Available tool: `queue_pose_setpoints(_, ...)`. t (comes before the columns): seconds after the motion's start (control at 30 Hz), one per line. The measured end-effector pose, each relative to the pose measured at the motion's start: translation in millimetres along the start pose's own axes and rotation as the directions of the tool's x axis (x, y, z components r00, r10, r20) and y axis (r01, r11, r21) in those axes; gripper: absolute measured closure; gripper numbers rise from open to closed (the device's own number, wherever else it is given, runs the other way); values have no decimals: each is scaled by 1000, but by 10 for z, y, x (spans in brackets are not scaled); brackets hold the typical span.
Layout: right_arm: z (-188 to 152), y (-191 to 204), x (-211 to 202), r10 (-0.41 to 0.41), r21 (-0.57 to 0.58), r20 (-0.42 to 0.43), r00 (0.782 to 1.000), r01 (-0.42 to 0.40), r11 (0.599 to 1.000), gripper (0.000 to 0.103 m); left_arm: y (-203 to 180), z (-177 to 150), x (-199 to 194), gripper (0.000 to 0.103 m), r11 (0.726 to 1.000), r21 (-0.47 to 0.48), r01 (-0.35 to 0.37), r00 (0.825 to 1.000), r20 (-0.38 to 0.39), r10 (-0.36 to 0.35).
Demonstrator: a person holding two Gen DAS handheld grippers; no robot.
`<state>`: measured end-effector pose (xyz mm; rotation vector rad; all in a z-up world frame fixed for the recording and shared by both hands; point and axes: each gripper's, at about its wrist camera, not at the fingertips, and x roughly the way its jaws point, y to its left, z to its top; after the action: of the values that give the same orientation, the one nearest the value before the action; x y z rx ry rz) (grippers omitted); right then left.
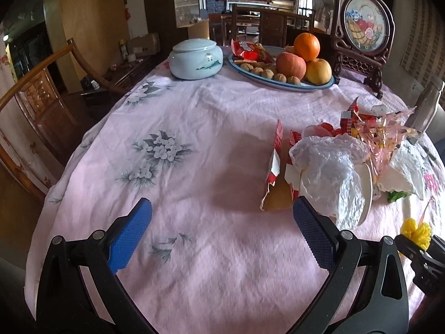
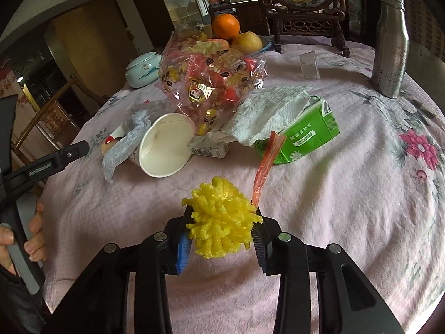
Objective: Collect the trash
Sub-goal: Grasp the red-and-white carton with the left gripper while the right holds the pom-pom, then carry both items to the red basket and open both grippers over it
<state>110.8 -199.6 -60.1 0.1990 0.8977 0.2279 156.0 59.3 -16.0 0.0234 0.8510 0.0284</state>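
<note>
- On the near part of the pink floral tablecloth (image 2: 347, 194), my right gripper (image 2: 222, 239) is clamped narrow on a yellow foam fruit net (image 2: 222, 220); the blue pad on the left and the dark pad on the right both press into its sides.
- An orange-red plastic strip (image 2: 268, 164) rises from the right edge of the net and leans toward the far side, its tip in front of the green tissue pack (image 2: 308, 136).
- My left gripper (image 1: 222, 222) hovers over bare cloth with its jaws wide apart and nothing between the blue pads.
- Its right finger tip sits just beside a torn red-and-white wrapper (image 1: 274, 164) and a crumpled white plastic bag (image 1: 331, 167); whether it touches either, I cannot tell.
- Trash pile, centre of the table, seen from the right wrist: a white paper cup (image 2: 164, 147) lies on its side, mouth toward me.
- Left of the cup, a crumpled bluish plastic film (image 2: 125, 144). Behind the cup, a clear printed candy bag (image 2: 208, 83) stands up.
- Right of the cup, a small white carton (image 2: 208, 147), partly under a crumpled paper towel (image 2: 272, 114) that drapes over the tissue pack.
- Far side: a fruit plate (image 1: 281, 85) with an orange (image 1: 306, 46), apples and walnuts; a pale lidded ceramic jar (image 1: 196, 59) to its left.
- Far right: a steel bottle (image 2: 390, 50) stands upright.
- In the right wrist view, a person's hand (image 2: 30, 239) holds the left gripper's handle at the left edge.
</note>
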Motion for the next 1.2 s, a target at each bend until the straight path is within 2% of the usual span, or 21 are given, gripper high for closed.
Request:
queue_pose_setpoints(0.17,8,-29,-19,48,7,6,999,-48,999,63,-117,105,200,7,999,47,-11,1000,-10,12)
queue_pose_setpoints(0.3,7,-57,-18,74,16,3,997,-75,997,63,-162,145,382,16,997,72,-2,999,-37,5)
queue_pose_setpoints(0.4,5,-69,-37,80,18,11,997,-80,997,63,-137,155,555,31,998,64,25,996,-91,-19)
queue_pose_setpoints(0.57,3,-80,-40,85,17,11,996,-85,996,63,-158,123,713,48,997,55,57,988,-144,-48)
queue_pose_setpoints(0.67,-4,-80,-21,81,16,6,997,-81,997,63,-206,120,707,78,994,67,88,987,-139,-78)
queue_pose_setpoints(0.7,-6,-81,-14,77,15,6,997,-77,997,63,-216,122,692,96,993,68,98,987,-137,-87)
queue_pose_setpoints(0.73,-7,-83,-8,74,16,5,997,-74,997,63,-217,129,665,99,993,64,100,987,-129,-91)
queue_pose_setpoints(0.87,-17,-95,22,63,21,2,998,-63,998,63,-126,157,394,100,996,31,79,997,-23,-78)
queue_pose_setpoints(0.97,-15,-87,38,70,21,2,998,-70,997,63,2,107,147,100,997,14,75,997,11,-75)
queue_pose_setpoints(1.1,-20,-12,-2,65,0,16,998,-65,998,64,293,-137,-245,99,999,-15,44,998,41,-44)
queue_pose_setpoints(1.2,-42,201,-112,52,-64,36,998,-49,997,64,618,-412,-559,99,997,-73,7,998,66,-2)
